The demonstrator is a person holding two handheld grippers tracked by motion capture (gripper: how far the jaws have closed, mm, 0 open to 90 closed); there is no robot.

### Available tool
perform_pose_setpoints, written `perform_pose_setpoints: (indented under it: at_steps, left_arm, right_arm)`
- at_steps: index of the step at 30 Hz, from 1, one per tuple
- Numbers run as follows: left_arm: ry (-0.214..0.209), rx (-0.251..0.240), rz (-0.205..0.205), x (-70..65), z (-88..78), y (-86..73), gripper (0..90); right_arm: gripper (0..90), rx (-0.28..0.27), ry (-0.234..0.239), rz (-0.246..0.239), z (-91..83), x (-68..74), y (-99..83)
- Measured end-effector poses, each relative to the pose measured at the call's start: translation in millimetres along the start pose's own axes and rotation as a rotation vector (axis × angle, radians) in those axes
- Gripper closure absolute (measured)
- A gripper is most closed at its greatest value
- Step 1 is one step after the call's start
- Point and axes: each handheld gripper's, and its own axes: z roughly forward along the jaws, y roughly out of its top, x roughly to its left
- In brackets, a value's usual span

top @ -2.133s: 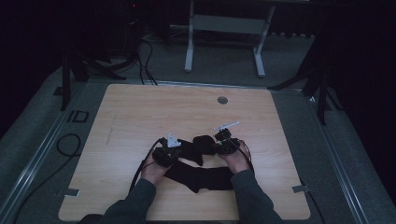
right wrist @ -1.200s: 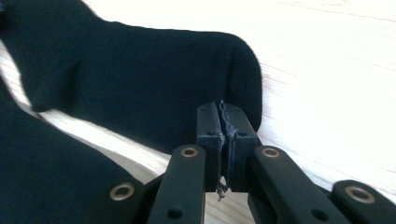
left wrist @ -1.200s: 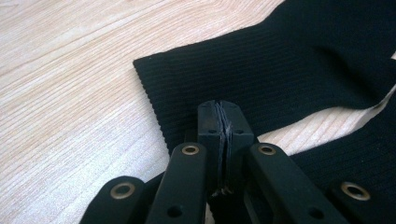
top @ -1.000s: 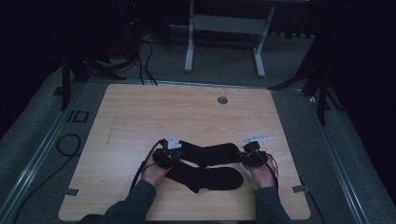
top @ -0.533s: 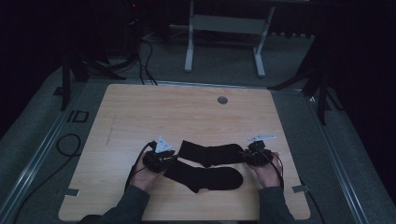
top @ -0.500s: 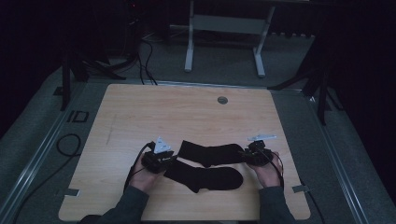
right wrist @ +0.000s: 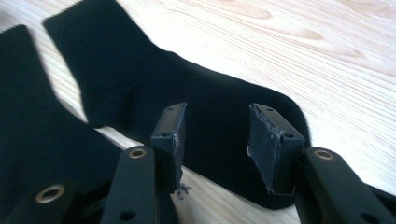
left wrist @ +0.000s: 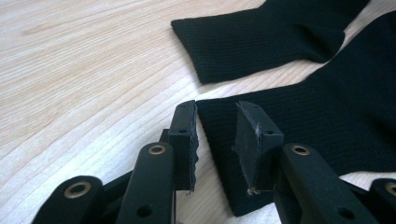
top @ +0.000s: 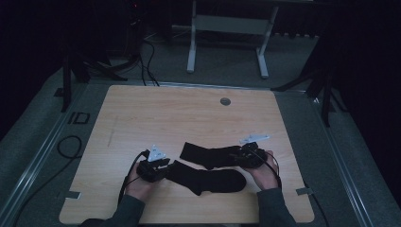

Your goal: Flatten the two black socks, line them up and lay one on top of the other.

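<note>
Two black socks lie flat, side by side, on the wooden table (top: 189, 109). The far sock (top: 210, 155) and the near sock (top: 208, 180) look laid out. The left gripper (top: 163, 169) and right gripper (top: 239, 160) have just been opening; their jaws stand apart, gripping nothing. Pairing or folding them is probably still left.

The high view was dim and grainy, its surroundings lost in near-black; only the wooden table (top: 189, 118) caught weak, even light. Both gripper views were bright and evenly lit, without glare. The black socks (left wrist: 289, 42) showed little detail, and one (right wrist: 28, 116) blurred toward the edge.
</note>
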Motion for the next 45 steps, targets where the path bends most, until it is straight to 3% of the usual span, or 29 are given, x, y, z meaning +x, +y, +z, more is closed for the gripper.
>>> perform_pose_setpoints:
  at_steps: [6,17,22,28,32,36,45]
  left_arm:
    - [0.003,-0.004,-0.008,3.2,0.5,0.0,68.0]
    - [-0.002,-0.003,-0.007,3.4,2.9,0.7,67.7]
    - [-0.003,0.001,-0.015,5.2,4.3,-0.5,67.7]
    - [-0.005,-0.002,-0.016,5.6,5.4,0.0,67.6]
    - [-0.004,0.004,0.001,4.0,7.9,0.5,67.6]
    - [-0.003,0.006,0.001,3.3,9.0,0.5,67.6]
    - [-0.005,0.006,0.004,3.0,9.2,1.0,67.4]
  right_arm:
    - [55.5,-0.003,0.038,-0.065,4.2,13.6,10.1]
    - [54.3,0.043,0.098,-0.201,24.8,39.7,31.8]
    - [53.4,0.072,0.095,-0.284,39.5,52.9,43.1]
    - [52.5,0.116,0.113,-0.337,61.5,65.1,55.2]
    - [52.5,0.121,0.161,-0.355,70.9,73.8,63.2]
    - [52.1,0.135,0.18,-0.377,81.2,80.0,69.7]
    - [50.2,0.165,0.208,-0.341,101.2,82.2,72.3]
